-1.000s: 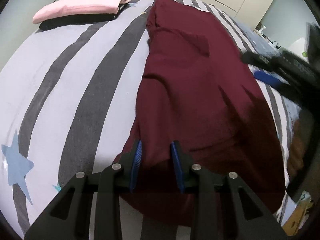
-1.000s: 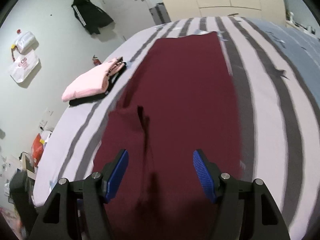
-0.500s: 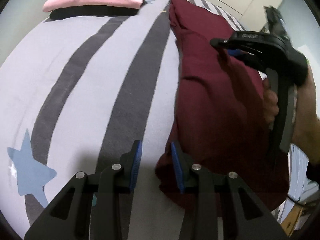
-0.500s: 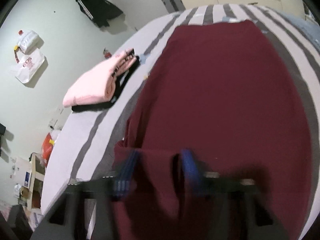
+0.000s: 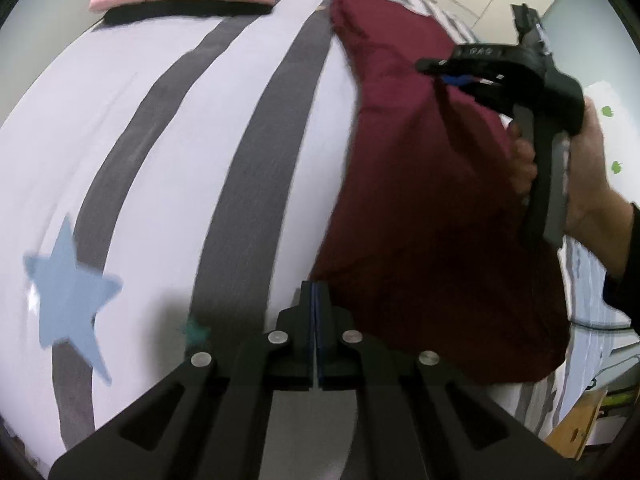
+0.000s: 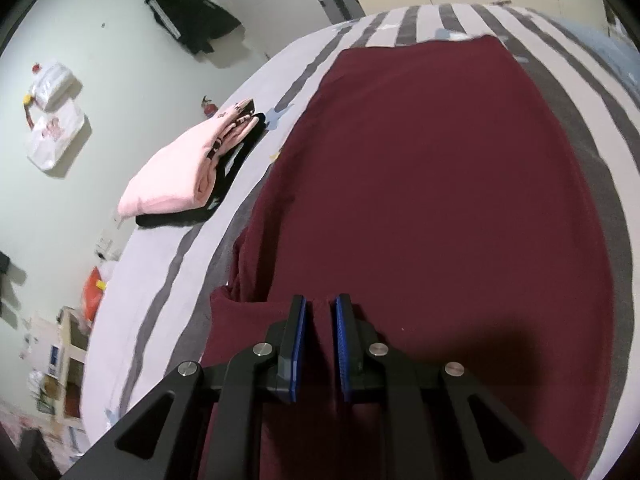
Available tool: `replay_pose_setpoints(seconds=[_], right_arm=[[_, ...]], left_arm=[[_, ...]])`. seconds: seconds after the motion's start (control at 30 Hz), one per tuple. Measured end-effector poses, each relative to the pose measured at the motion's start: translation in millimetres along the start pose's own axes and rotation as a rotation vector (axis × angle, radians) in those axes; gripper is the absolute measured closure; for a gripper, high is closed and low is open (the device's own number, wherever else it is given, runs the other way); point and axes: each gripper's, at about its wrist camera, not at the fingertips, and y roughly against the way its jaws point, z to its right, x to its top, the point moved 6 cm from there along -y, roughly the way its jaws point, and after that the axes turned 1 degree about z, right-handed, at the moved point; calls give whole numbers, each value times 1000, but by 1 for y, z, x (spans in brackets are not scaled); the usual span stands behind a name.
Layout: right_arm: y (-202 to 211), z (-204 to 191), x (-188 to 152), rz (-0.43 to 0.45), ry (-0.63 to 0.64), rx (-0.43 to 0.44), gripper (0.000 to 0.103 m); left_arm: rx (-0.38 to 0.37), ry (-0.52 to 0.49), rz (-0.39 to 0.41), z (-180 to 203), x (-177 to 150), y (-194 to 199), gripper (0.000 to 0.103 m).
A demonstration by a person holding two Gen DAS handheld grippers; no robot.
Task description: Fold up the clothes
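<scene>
Both tongs closed: left tongs (image 5: pixel 316 296) pinch maroon garment (image 5: pixel 420 200) edge, right tongs (image 6: pixel 319 320) clamp fold.

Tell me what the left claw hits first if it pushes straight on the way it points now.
Probably the striped bedspread: the shut left claw aims along a dark stripe, with the maroon garment edge just to its right. Depth is unclear, so it might brush that edge first.

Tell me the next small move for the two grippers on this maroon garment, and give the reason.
Probably lift both grippers together and carry the near edge toward the far end. The right gripper pinches a ridge of the maroon garment, and the left gripper is shut at the garment's near corner, its grip on cloth unclear. The far half lies flat on the striped bed.
</scene>
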Motion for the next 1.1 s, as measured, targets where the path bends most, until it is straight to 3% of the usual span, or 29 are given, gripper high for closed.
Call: replay_pose_setpoints(seconds=[0.23, 0.47, 0.73, 0.93, 1.1], right_arm=[[-4, 2, -11, -24, 11, -9, 83], [25, 5, -19, 16, 19, -31, 74], [73, 8, -44, 61, 39, -69, 74], [109, 30, -44, 111, 12, -135, 74], [124, 60, -46, 121, -40, -180, 74]], left_arm=[[5, 79, 50, -17, 11, 4, 103], [-34, -4, 117, 14, 45, -4, 103], [-62, -111, 210, 56, 136, -29, 103], [-71, -221, 210, 86, 194, -62, 103], [29, -297, 200, 81, 210, -83, 103]])
